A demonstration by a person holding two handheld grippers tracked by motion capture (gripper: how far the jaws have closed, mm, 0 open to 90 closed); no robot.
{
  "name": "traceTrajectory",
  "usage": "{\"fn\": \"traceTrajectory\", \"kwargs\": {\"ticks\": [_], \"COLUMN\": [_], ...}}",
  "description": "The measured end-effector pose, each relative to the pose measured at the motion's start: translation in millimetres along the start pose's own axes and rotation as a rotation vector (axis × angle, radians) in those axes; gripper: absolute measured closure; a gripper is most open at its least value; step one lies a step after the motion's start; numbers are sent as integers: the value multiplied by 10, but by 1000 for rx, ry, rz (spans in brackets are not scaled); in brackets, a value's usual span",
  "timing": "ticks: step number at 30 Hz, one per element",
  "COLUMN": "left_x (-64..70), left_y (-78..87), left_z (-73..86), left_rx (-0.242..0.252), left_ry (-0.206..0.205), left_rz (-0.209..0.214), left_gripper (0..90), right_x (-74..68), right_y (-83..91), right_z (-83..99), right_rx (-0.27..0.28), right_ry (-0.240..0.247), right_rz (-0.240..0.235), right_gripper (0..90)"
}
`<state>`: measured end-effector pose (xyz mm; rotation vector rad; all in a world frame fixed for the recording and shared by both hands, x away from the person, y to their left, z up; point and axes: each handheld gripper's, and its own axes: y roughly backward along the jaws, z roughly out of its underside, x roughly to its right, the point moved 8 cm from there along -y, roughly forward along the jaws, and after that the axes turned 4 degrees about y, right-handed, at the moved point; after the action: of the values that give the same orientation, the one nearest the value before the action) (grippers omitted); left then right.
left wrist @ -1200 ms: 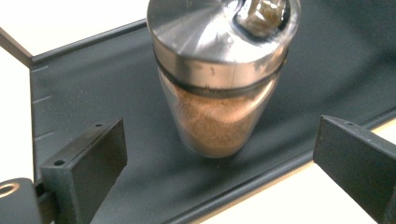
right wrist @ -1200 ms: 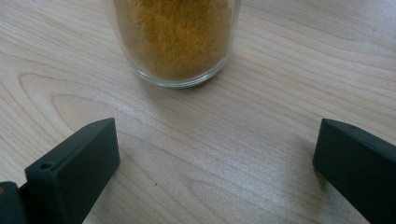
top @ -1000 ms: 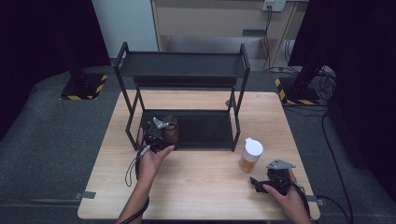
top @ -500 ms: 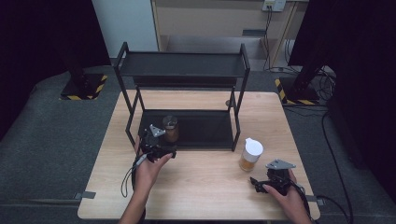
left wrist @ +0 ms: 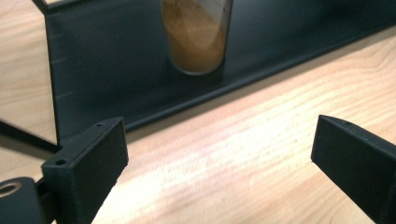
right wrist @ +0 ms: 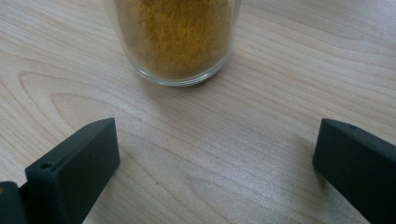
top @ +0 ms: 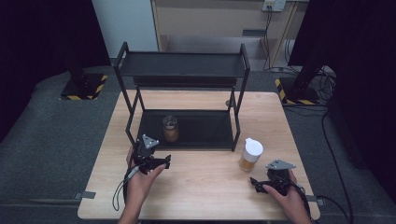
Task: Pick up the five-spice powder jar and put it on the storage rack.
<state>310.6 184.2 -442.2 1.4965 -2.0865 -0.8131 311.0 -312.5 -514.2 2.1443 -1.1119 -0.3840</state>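
Note:
A glass jar of brown spice [top: 170,129] [left wrist: 196,35] stands upright on the lower shelf of a black two-tier rack [top: 212,131]. My left gripper [top: 148,154] [left wrist: 219,158] is open on the table just in front of the rack, apart from that jar, its jaws wide and empty. A second spice jar with a white lid [top: 251,154] [right wrist: 175,39], filled with yellow-brown powder, stands on the wooden table [top: 205,186] right of the rack. My right gripper [top: 273,179] [right wrist: 215,168] is open a little in front of this jar, touching nothing.
The rack's upper shelf [top: 182,65] is bare and overhangs the lower one, held by black posts [top: 238,112]. Table edges run near both hands at the front. Cables trail from each gripper. Dark carpet and yellow-black floor markers [top: 84,91] surround the table.
My left gripper let go of the brown spice jar on the lower shelf and drew back toward the front of the table, open. The right gripper stayed put.

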Motion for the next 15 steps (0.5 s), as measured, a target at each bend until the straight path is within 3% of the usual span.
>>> {"fn": "traceTrajectory", "kwargs": {"ticks": [11,15], "left_x": [-28,-101], "left_y": [103,125], "left_z": [126,199], "left_rx": [-5,-11], "left_ry": [-20,-5], "left_rz": [-2,-12], "left_gripper": [26,27], "right_x": [-1,-1], "right_y": [4,4], "right_z": [3,3], "right_rx": [0,0], "right_ry": [1,1], "right_rz": [-2,-2], "right_gripper": [15,15]}}
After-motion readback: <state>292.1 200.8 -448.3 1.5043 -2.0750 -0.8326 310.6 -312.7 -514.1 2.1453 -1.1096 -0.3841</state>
